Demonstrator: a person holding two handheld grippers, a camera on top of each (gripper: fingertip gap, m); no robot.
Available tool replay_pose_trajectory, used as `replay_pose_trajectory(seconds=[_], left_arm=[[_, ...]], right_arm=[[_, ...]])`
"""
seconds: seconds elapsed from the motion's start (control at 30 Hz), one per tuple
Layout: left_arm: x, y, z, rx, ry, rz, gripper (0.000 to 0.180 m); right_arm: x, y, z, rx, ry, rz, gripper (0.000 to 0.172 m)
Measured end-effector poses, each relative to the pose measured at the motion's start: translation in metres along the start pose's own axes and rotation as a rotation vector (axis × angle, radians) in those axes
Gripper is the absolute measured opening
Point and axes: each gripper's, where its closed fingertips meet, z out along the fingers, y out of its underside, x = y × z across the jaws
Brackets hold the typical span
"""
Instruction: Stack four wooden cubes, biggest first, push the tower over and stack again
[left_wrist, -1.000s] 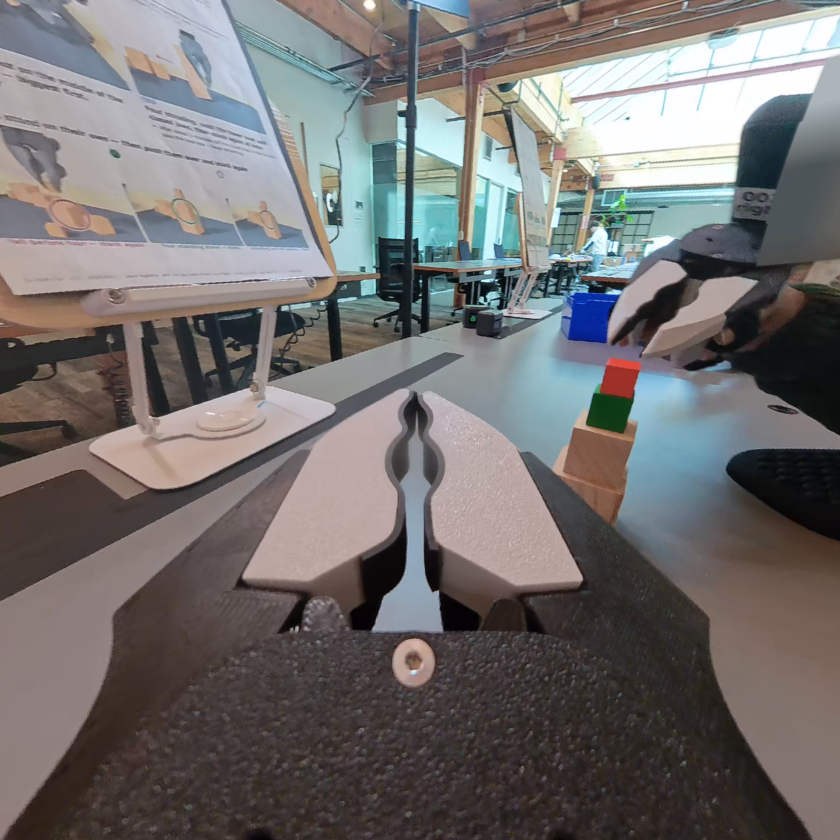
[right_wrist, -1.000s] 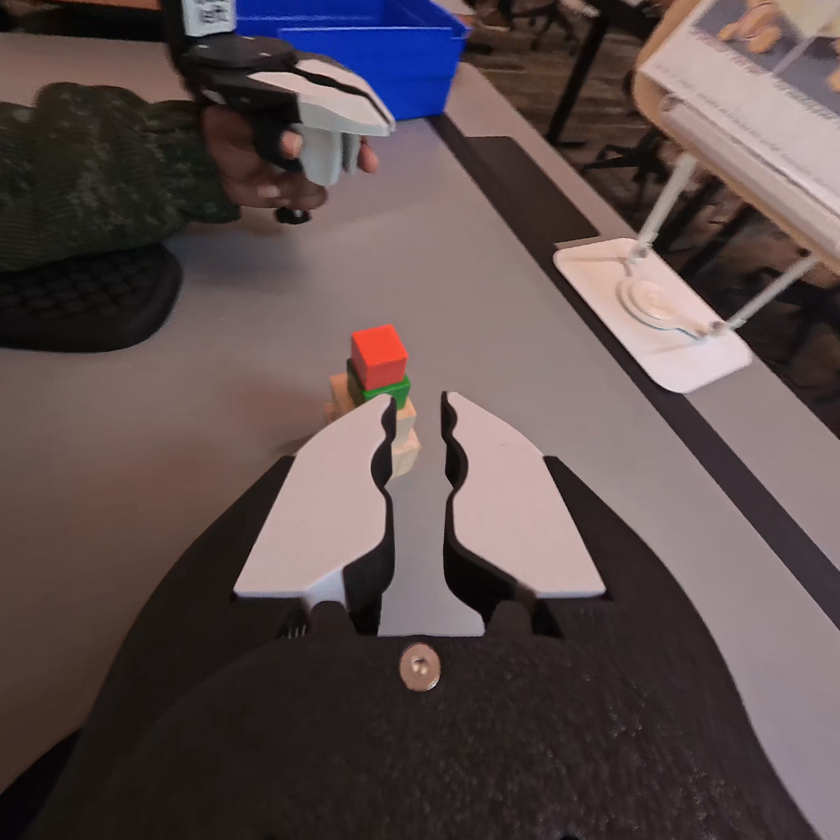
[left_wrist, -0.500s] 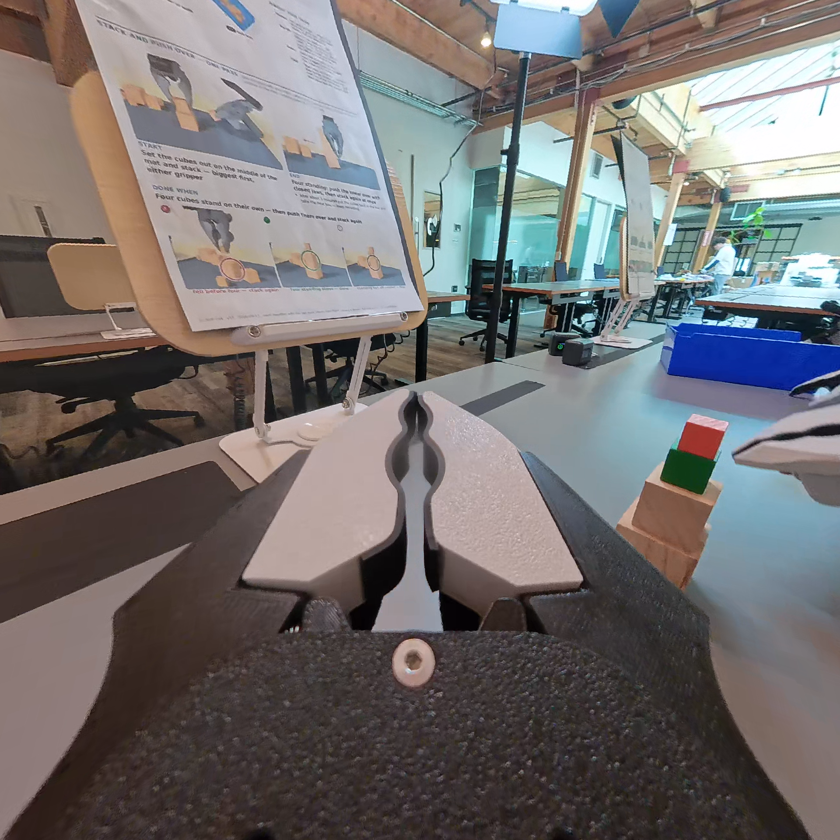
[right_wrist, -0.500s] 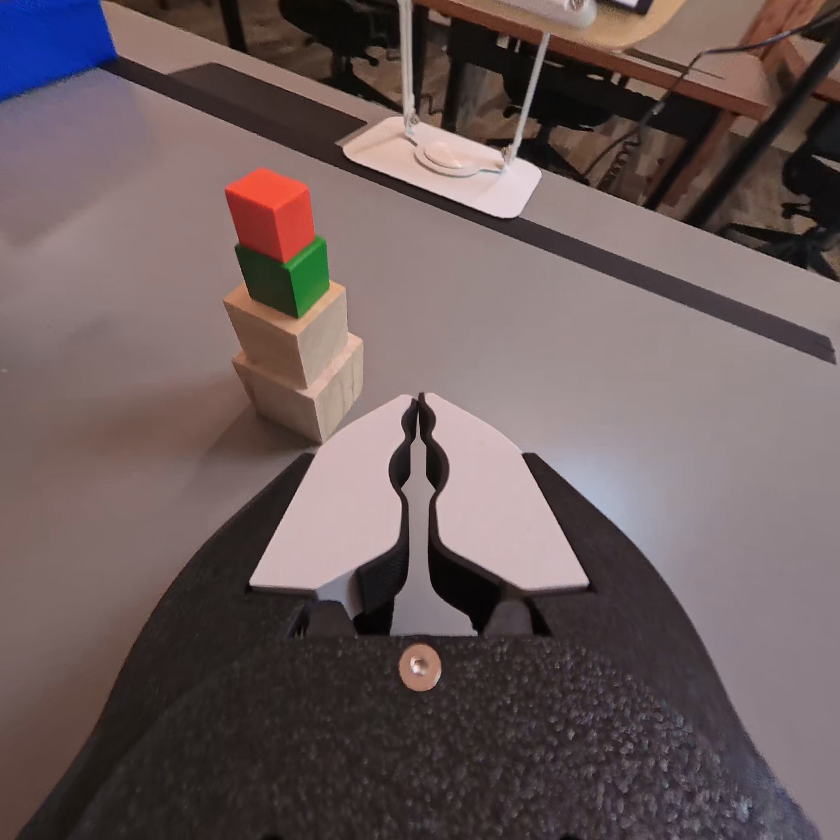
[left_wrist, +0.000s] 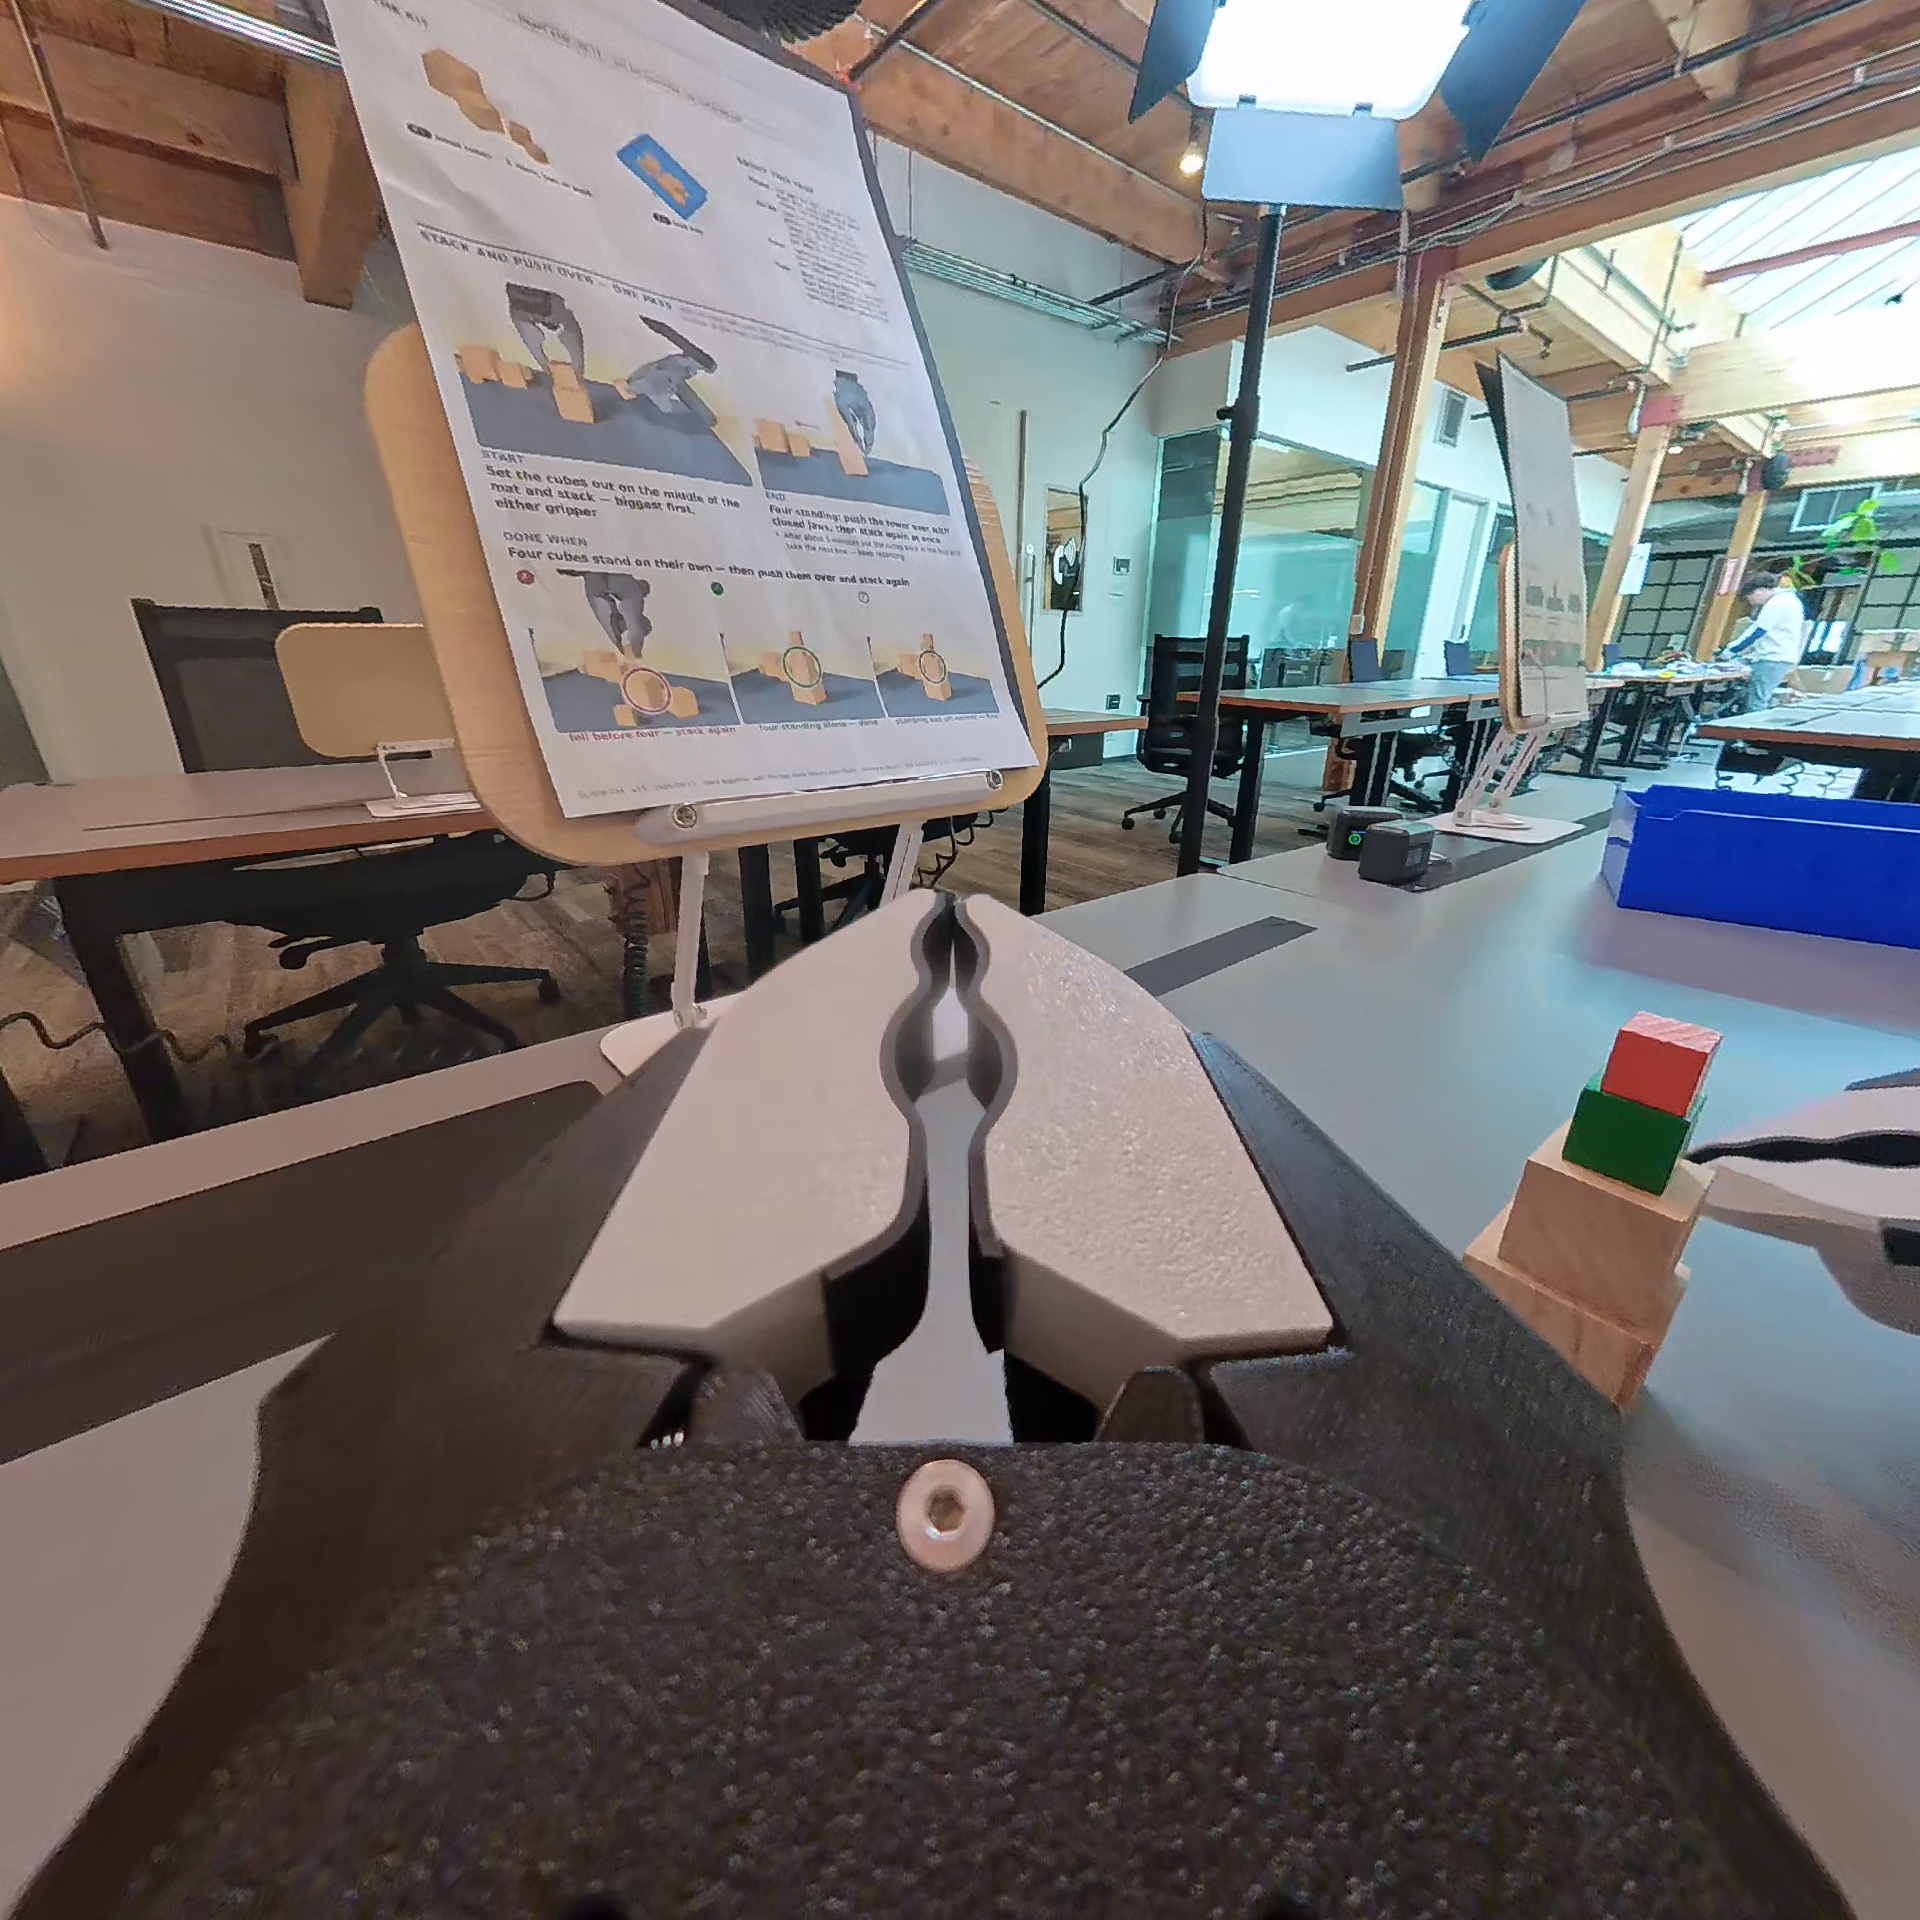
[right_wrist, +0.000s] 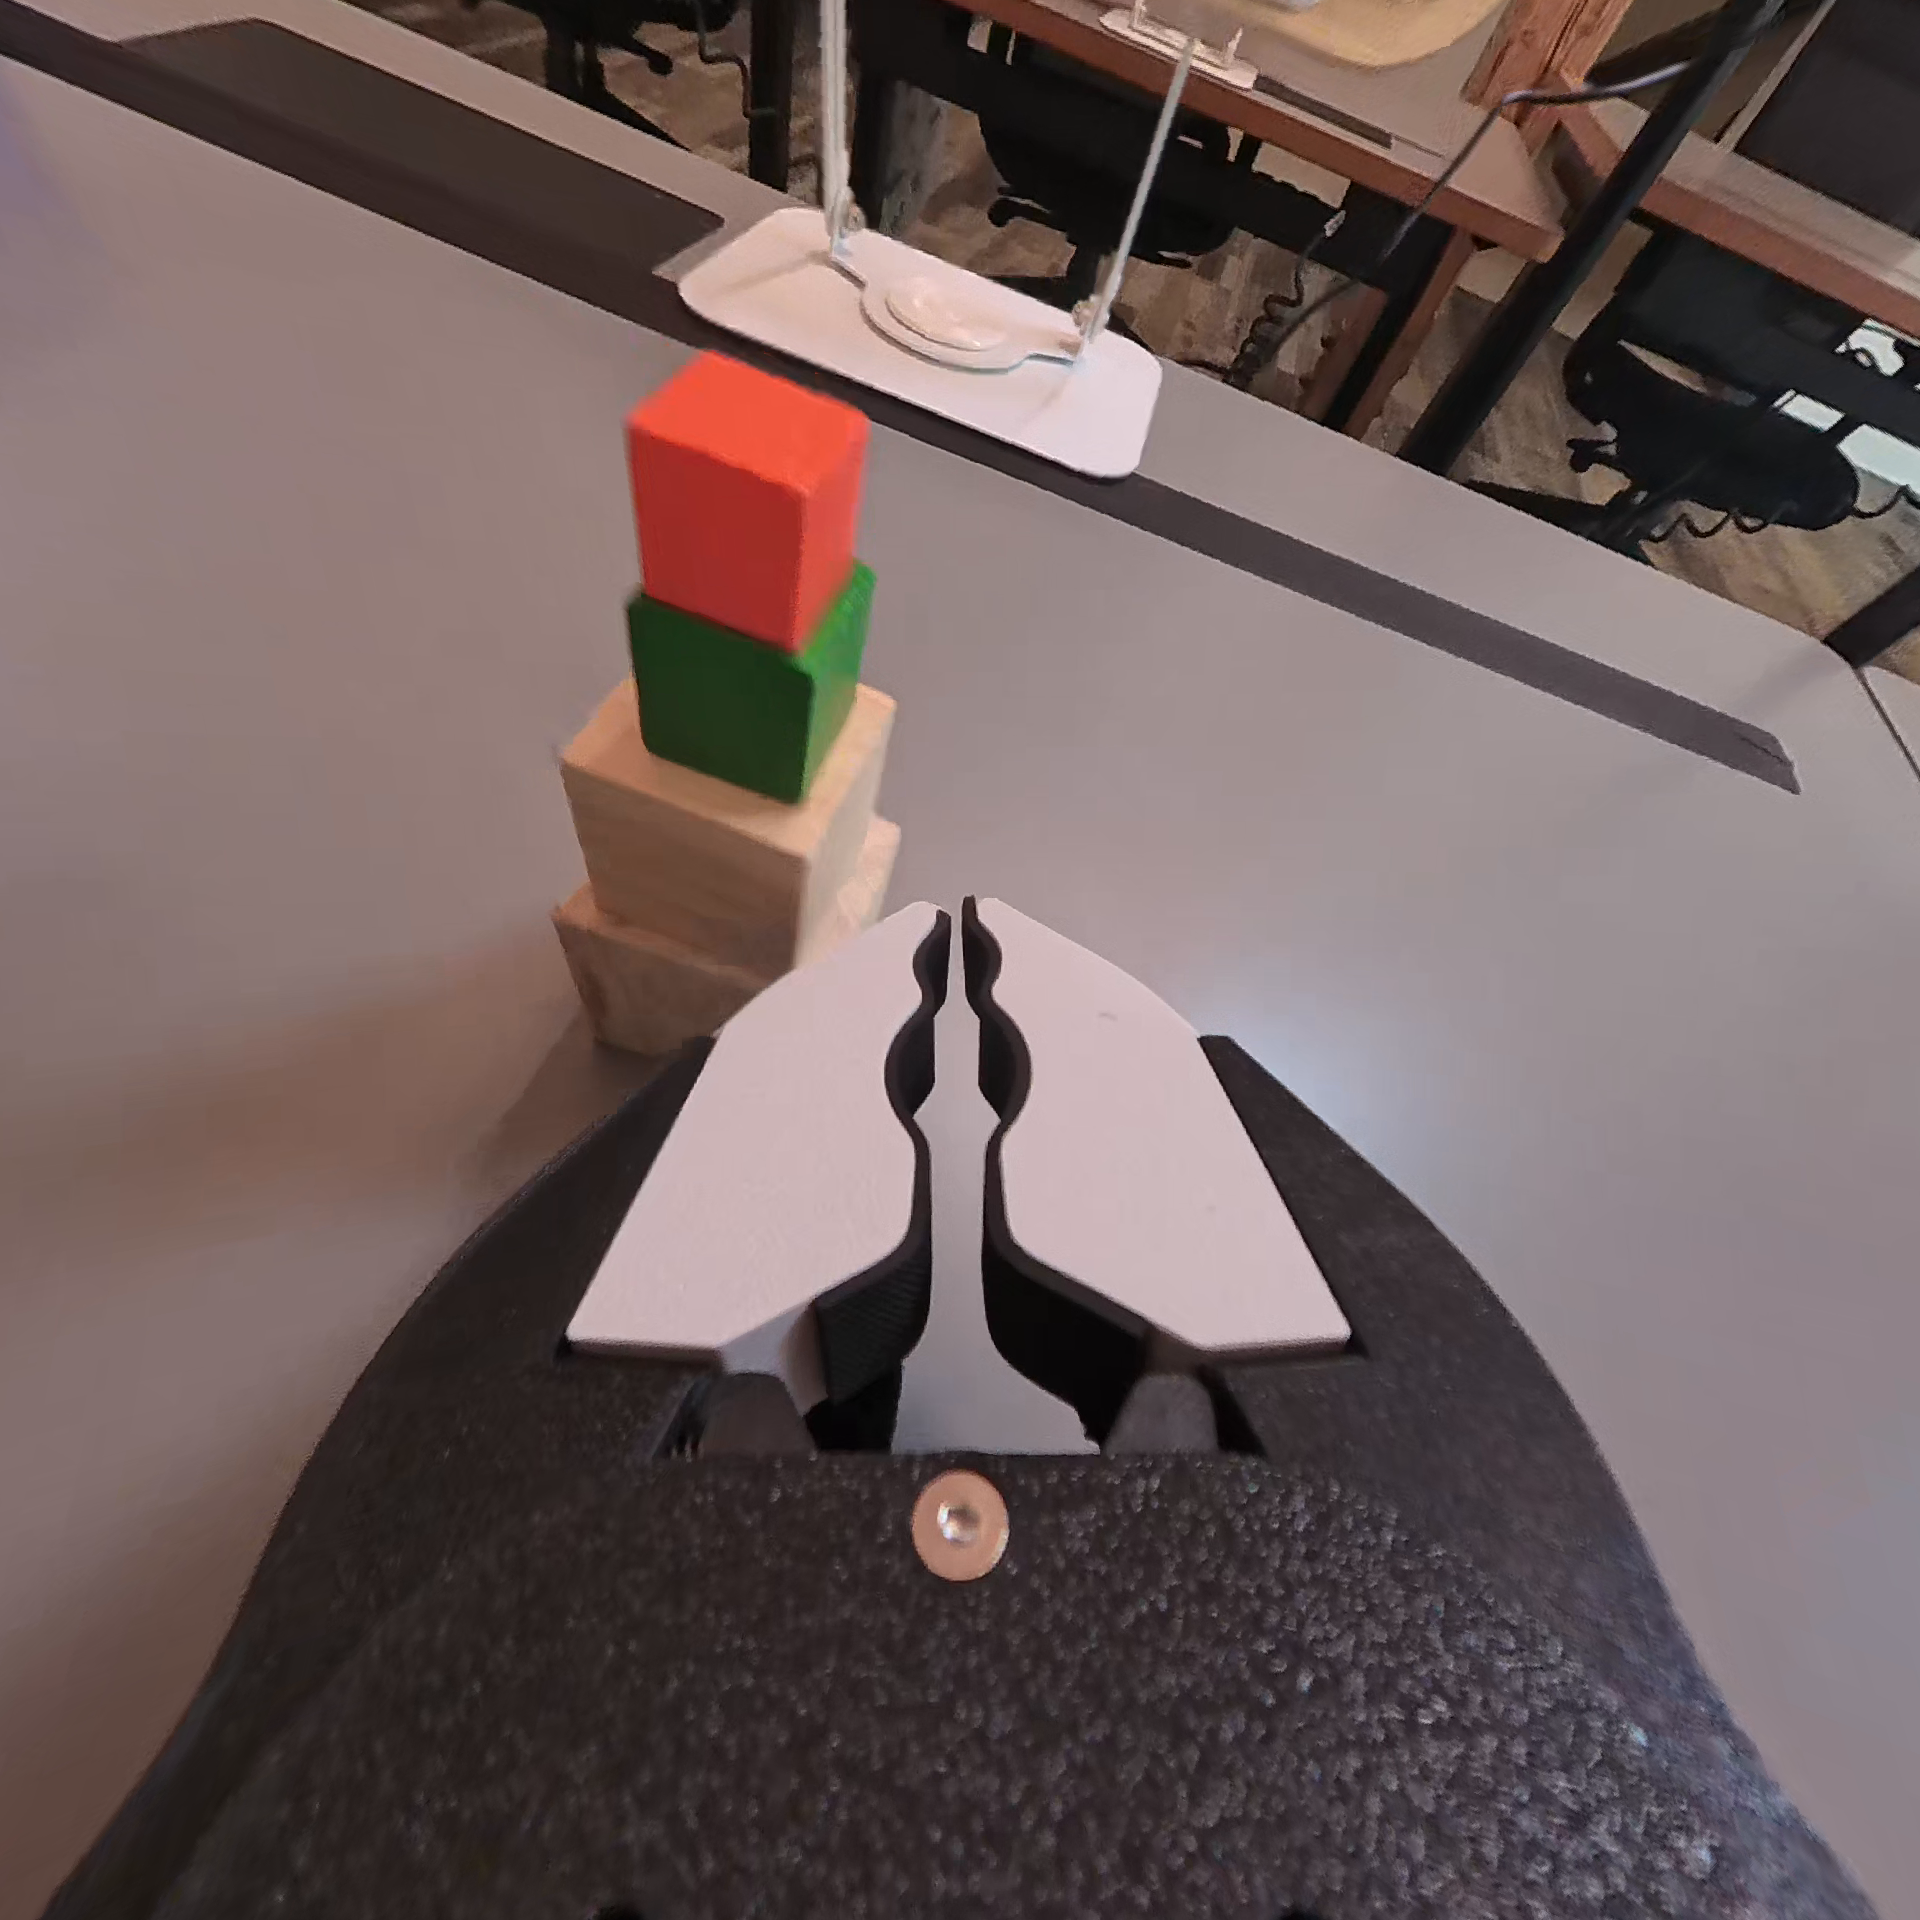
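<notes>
Beside the block tower (right_wrist: 732, 727), right gripper (right_wrist: 957, 914) hovers low, closed.

Black pebbled tool (left_wrist: 951, 914), pale grey fingers (left_wrist: 1122, 1143), silver screw (left_wrist: 943, 1509).

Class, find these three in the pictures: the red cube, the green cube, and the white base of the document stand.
red cube (right_wrist: 743, 509), right wrist view, on its front face.
green cube (right_wrist: 722, 696), right wrist view, on its front face.
white base (right_wrist: 1070, 400), right wrist view, on its flat plate, right part.
</notes>
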Motion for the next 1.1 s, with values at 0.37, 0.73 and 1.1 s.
replay_pose_trajectory(seconds=[0.37,0.73,1.1], left_arm=[[-0.015,-0.001,-0.007,0.016,-0.063,0.018,0.000],[-0.004,0.012,-0.001,-0.035,-0.024,0.073,0.000],[0.034,0.026,0.009,-0.096,0.114,0.129,0.000]], right_arm=[[-0.132,-0.067,0.044,0.140,-0.226,-0.316,0.000],[-0.059,-0.102,-0.006,0.305,-0.382,-0.149,0.008],[0.142,-0.091,-0.009,0.580,-0.009,0.157,0.019]])
